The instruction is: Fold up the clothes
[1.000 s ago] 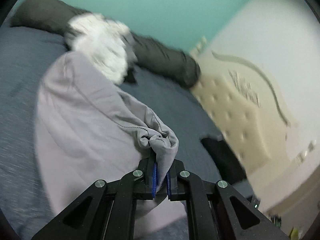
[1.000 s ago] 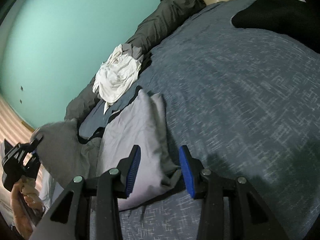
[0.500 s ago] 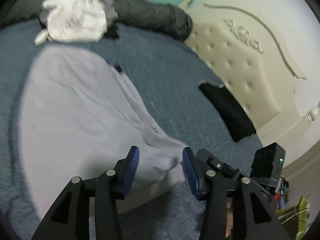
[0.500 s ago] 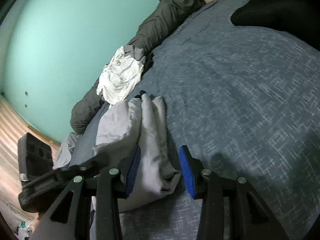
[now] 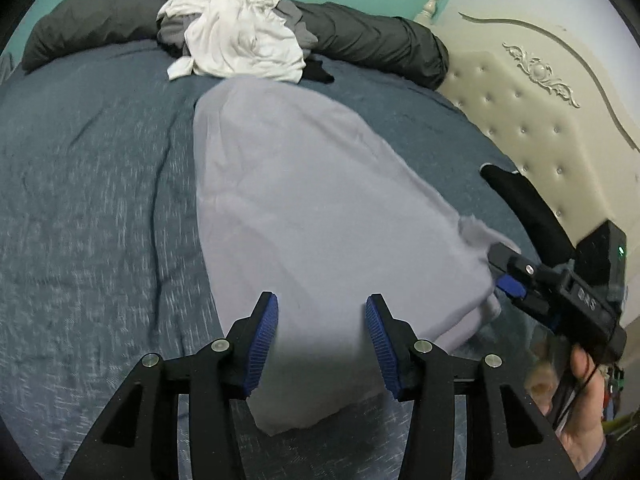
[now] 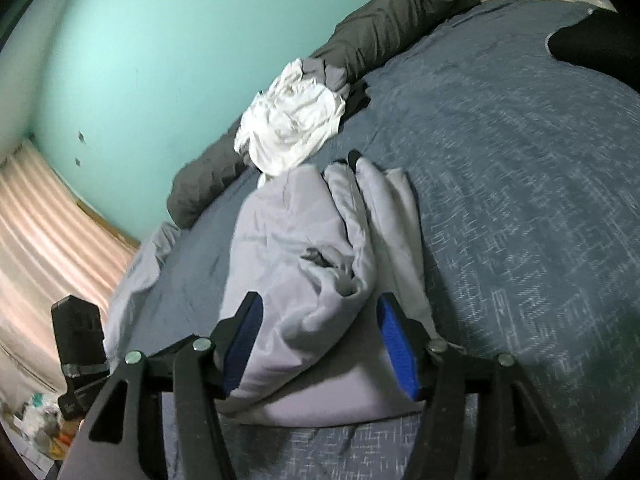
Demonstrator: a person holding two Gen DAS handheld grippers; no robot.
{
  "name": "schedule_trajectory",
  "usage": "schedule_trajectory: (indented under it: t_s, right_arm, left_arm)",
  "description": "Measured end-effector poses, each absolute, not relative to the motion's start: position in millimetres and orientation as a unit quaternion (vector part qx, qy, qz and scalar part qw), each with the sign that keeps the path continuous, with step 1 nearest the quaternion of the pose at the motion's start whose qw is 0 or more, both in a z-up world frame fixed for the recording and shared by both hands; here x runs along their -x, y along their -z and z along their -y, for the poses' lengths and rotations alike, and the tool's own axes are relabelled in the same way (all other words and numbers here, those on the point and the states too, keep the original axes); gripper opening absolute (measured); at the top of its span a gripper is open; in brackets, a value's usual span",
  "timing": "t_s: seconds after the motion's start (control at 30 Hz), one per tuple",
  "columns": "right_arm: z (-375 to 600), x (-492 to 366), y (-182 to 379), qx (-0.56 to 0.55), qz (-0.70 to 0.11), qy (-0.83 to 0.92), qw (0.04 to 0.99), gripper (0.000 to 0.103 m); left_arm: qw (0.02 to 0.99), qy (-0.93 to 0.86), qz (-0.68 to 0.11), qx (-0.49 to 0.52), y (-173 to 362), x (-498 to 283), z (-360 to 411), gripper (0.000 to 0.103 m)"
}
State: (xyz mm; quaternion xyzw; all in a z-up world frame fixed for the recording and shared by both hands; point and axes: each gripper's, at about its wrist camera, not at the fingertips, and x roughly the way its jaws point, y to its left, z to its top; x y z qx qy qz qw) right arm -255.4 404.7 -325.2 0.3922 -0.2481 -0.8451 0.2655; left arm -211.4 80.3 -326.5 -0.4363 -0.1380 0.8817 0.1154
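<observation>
Two grippers, both released, one folded garment between and under them.

Item 1, left gripper (image 5: 322,344): fingers (image 5: 262,338) stand about half open over the near end of the grey garment (image 5: 320,200). Cloth shows in the gap but the pads do not press on it; nothing is held.

Item 2, right gripper (image 6: 320,344): fingers (image 6: 396,344) have just been opening, now moderately wide. The bunched corner of the grey garment lies between them, clear of both pads. In the left wrist view this gripper sits at the garment's right-hand corner, a hand (image 5: 580,420) behind it.

Item 3, grey garment: laid on the blue bedspread (image 5: 92,208), doubled over, its top layer smooth on the left, rumpled at the right corner.

Handling note, as judgement: the fold looks just laid down. Best next would be to draw both grippers back level without snagging the top layer, then press or tug out the rumpled corner so the edges meet before any further fold.

Item 4, beyond the garment: white clothes pile (image 5: 236,40), touching its far edge.

Item 5, farther: dark rolled quilt (image 5: 376,40), behind the pile.
</observation>
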Motion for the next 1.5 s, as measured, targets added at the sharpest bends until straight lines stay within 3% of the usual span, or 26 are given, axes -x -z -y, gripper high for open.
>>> schedule_trajectory:
  t_s: [0.1,0.2,0.33,0.57,0.8,1.07,1.2,1.5]
  right_arm:
    - [-399.3,258.5,334.3,-0.407,0.241,0.843,0.256,0.059]
    - [-399.3,255.6,335.4,-0.401,0.224,0.854,0.244,0.024]
    - [-403.4,252.3,335.9,-0.392,0.233,0.855,0.247,0.006]
    - [-411.8,228.7,324.3,-0.376,0.241,0.862,0.239,0.004]
    - [-426.3,218.4,348.1,-0.409,0.272,0.849,0.196,0.004]
    - [-448.6,219.7,367.0,-0.407,0.358,0.819,0.189,0.009]
    - [-450.6,216.9,336.1,-0.385,0.321,0.848,0.172,0.019]
    - [-416.0,238.1,278.0,-0.381,0.232,0.866,0.228,0.019]
  left_arm:
    - [0.123,-0.883,0.134,0.433,337.5,206.6,-80.9,0.050]
    - [0.123,-0.883,0.133,0.433,340.0,205.1,-79.3,0.054]
    - [0.123,-0.884,0.129,0.433,342.1,202.7,-77.2,0.055]
    - [0.117,-0.886,0.134,0.427,335.1,197.1,-67.5,0.055]
    - [0.121,-0.878,0.132,0.445,349.4,200.8,-71.7,0.055]
    - [0.123,-0.878,0.100,0.451,351.4,198.4,-82.0,0.055]
    - [0.125,-0.876,0.101,0.454,350.2,197.9,-82.2,0.055]
    - [0.135,-0.872,0.111,0.457,347.8,195.8,-79.4,0.056]
